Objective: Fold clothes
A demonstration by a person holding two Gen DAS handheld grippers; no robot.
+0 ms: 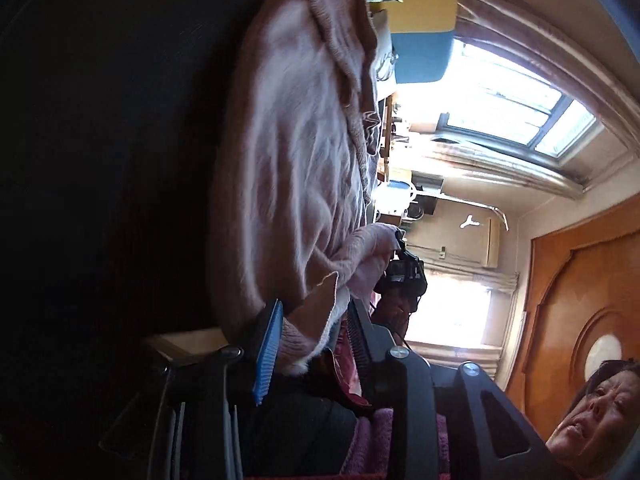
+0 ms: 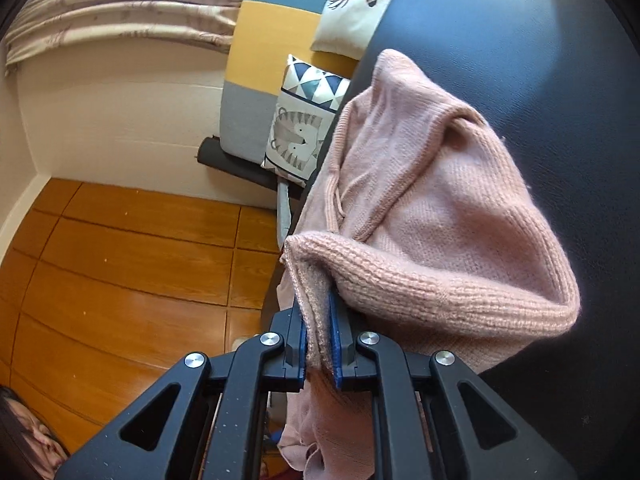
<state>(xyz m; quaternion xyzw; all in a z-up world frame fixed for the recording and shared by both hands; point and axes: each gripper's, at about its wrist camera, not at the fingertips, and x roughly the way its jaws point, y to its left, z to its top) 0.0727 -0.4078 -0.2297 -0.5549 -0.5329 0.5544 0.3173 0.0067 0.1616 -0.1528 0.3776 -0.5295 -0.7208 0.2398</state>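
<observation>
A pink knit sweater (image 2: 440,208) lies bunched on the dark round table (image 2: 560,80), its ribbed edge lifted toward me. My right gripper (image 2: 317,316) is shut on a fold of that ribbed edge, and the cloth hangs down below the blue pads (image 2: 334,340). In the left wrist view the same sweater (image 1: 296,152) spreads over the table (image 1: 120,160). My left gripper (image 1: 314,320) is shut on a thick fold of its hem. The right gripper (image 1: 398,242) shows beyond it, holding another part of the hem.
A blue, yellow and grey sofa (image 2: 272,40) with patterned cushions (image 2: 304,132) stands past the table's far edge. Orange wood floor (image 2: 120,260) lies to the left. A bright window (image 1: 500,92), curtains and a wooden door (image 1: 580,300) are behind. A person is close behind the grippers.
</observation>
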